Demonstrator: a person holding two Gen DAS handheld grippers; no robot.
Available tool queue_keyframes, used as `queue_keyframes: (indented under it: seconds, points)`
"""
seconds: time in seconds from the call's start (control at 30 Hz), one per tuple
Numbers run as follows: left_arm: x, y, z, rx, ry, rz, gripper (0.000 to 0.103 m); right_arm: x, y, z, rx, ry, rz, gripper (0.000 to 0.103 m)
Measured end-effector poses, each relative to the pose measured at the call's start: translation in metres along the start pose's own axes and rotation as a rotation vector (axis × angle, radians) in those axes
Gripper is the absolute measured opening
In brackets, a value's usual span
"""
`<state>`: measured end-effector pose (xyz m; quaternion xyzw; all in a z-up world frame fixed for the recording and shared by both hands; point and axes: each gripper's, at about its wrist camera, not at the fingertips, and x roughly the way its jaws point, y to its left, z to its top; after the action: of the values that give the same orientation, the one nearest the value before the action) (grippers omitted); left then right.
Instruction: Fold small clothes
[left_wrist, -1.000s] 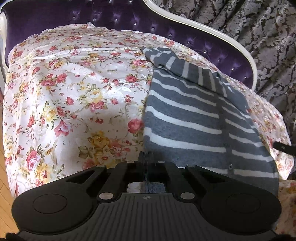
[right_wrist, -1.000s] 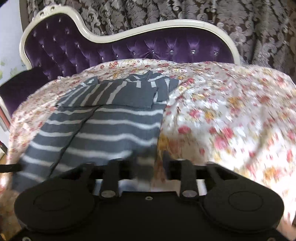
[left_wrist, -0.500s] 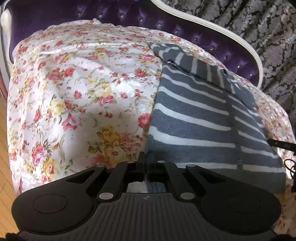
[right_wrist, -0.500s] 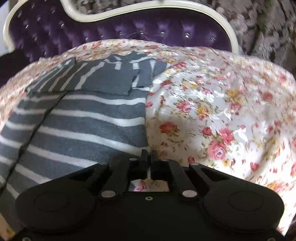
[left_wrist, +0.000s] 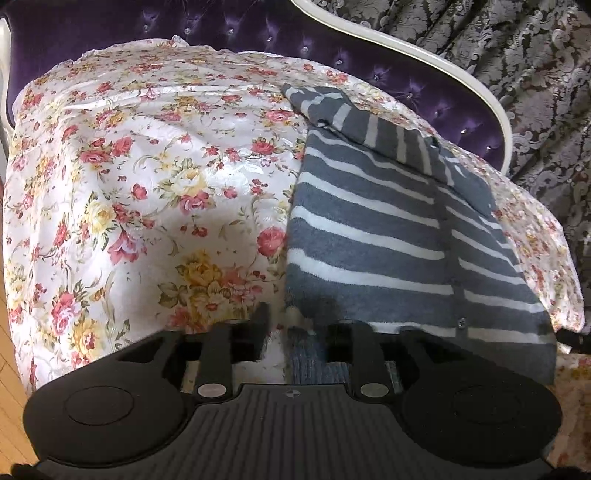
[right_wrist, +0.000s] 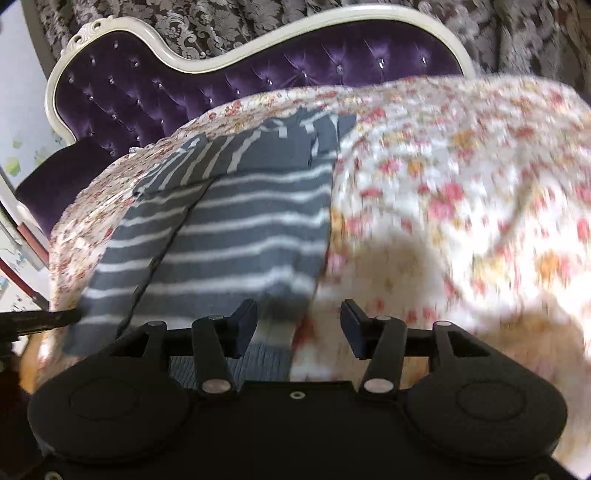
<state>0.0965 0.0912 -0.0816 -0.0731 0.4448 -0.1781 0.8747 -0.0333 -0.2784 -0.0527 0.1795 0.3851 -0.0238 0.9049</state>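
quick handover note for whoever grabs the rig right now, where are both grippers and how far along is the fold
Left gripper: jaws open, at the near hem of the striped cardigan, holding nothing.
Right gripper: jaws open, at the hem's other near corner, holding nothing; that view is motion-blurred.
The cardigan lies flat on the floral cover over the purple sofa.
Done: both sleeves are folded in across the top of the body, and the hem is laid out straight.
Left: probably regrip the two hem corners and fold the bottom up toward the collar, then smooth it.
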Motion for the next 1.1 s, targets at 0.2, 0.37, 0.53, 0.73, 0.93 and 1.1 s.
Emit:
queue_keyframes:
  seconds: [0.2, 0.37, 0.53, 0.73, 0.93, 1.1]
  points:
    - [0.003, -0.004, 0.0, -0.004, 0.007, -0.012, 0.038, 0.005, 0.003, -0.014, 0.016, 0.042, 0.027, 0.06]
    - [0.004, -0.006, 0.0, 0.002, 0.015, -0.006, 0.039, -0.002, 0.003, -0.017, 0.033, 0.017, 0.03, 0.059]
    - [0.003, -0.008, -0.003, 0.004, 0.036, -0.041, 0.038, -0.01, 0.006, -0.02, 0.036, 0.004, 0.049, 0.055]
    - [0.003, -0.011, -0.006, 0.008, 0.046, -0.072, 0.005, -0.002, 0.01, -0.026, 0.042, 0.039, 0.075, 0.013]
    - [-0.016, 0.001, 0.008, -0.117, -0.022, -0.172, 0.004, -0.016, 0.001, -0.016, 0.115, 0.004, 0.169, 0.011]
    - [-0.035, -0.004, 0.049, -0.154, -0.11, -0.254, 0.004, -0.033, -0.01, 0.024, 0.167, -0.104, 0.254, 0.011]
